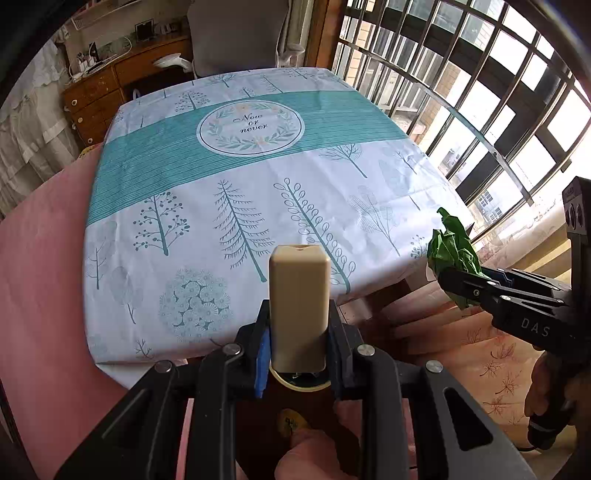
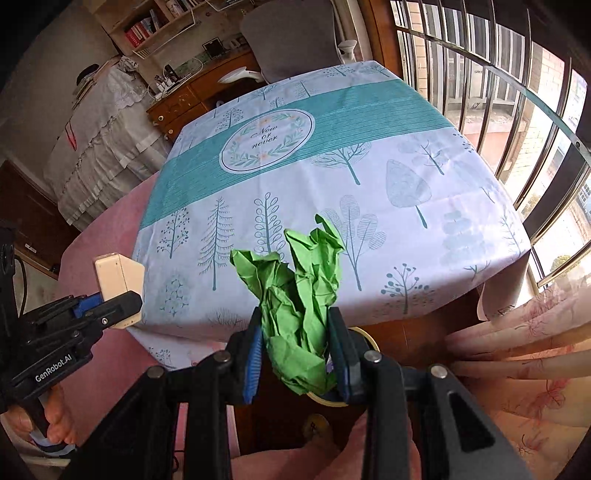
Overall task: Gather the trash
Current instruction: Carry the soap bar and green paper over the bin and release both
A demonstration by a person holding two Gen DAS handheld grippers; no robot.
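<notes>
L gripper (image 1: 299, 332) jaws pinch beige box (image 1: 299, 299) low on its sides: stiff, light, maybe slick, so keep squeezing. R gripper (image 2: 295, 354) jaws pinch crumpled green paper (image 2: 295, 291): soft, grab its bulk.

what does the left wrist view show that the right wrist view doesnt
Only the left wrist view shows the beige block's long face head-on between the left gripper's pads. Only the right wrist view shows the bookshelf and the whole green crumpled paper in the right gripper. Both share the tree-print tablecloth, window bars and both loaded grippers.
</notes>
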